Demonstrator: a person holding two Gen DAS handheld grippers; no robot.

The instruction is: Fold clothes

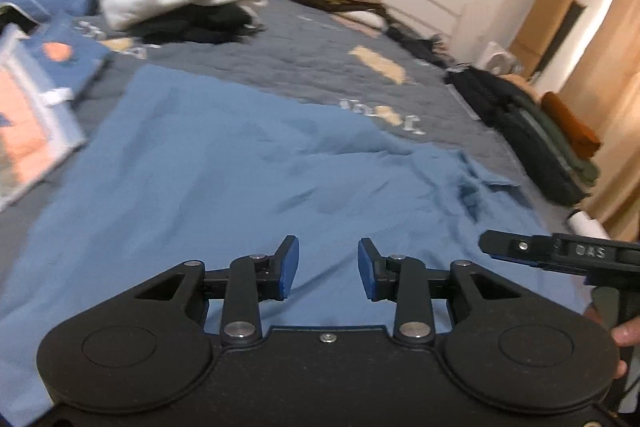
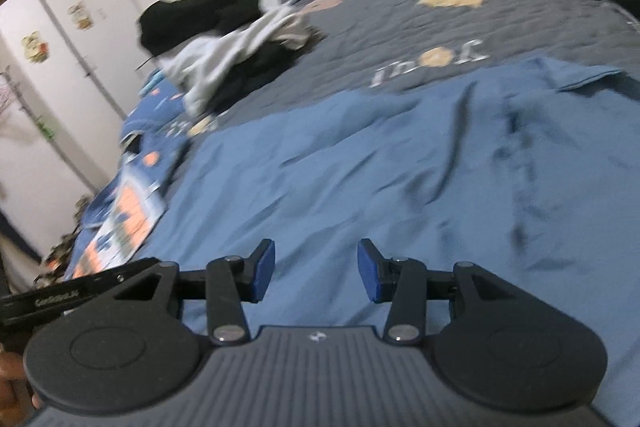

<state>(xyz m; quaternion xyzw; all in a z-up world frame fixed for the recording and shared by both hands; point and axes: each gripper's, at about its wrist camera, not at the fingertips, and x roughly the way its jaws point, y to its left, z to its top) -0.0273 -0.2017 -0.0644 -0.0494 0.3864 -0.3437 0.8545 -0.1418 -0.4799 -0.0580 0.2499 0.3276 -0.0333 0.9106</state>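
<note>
Garment: a blue shirt [image 1: 248, 163] is lying spread across the grey bed quilt [image 1: 304, 67], filling the middle and lower frame, creased, its collar [image 1: 484, 175] showing at centre right.
Left hand-held gripper [image 1: 328, 273]: hovering low over the shirt's near edge, blue pads parted, holding nothing.
Right hand-held gripper [image 2: 316, 271]: also hanging over the near cloth, fingers apart and empty.
Doing it well: judging by the creases, each gripper is needing a pinch on one layer at a clear edge, with the cloth kept taut between them.
Left view only: folded dark clothes [image 1: 532, 131] lining the right frame edge.
Right view only: a white wardrobe [image 2: 56, 75] filling the upper left.
Both views: a heap of grey and black clothes [image 2: 236, 51] is waiting farther up the bed.
</note>
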